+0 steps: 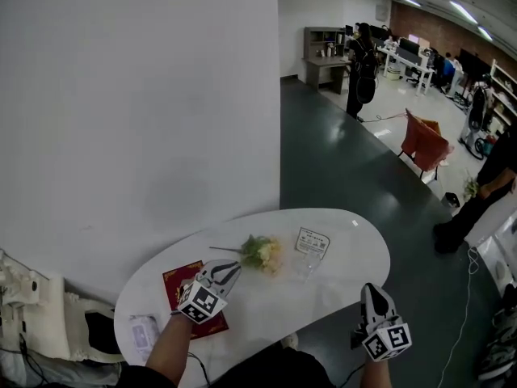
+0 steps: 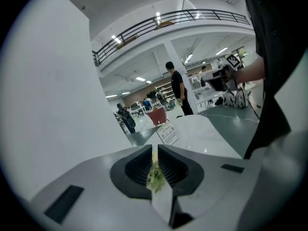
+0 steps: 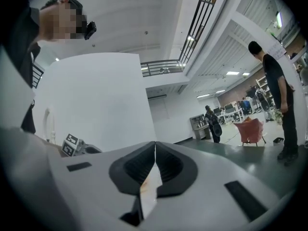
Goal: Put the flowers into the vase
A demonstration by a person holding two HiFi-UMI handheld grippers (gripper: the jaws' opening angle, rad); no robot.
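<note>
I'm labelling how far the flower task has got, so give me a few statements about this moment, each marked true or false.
1. The left gripper is closed with green of the flowers between its jaws. True.
2. The flowers already stand in the vase. False: they are outside it, just left of the vase in the head view, above the table.
3. The right gripper holds the vase. False: its jaws are shut on nothing, and it is at the table's near edge, apart from the vase.
4. A red booklet lies on the table by the left gripper. True.
</note>
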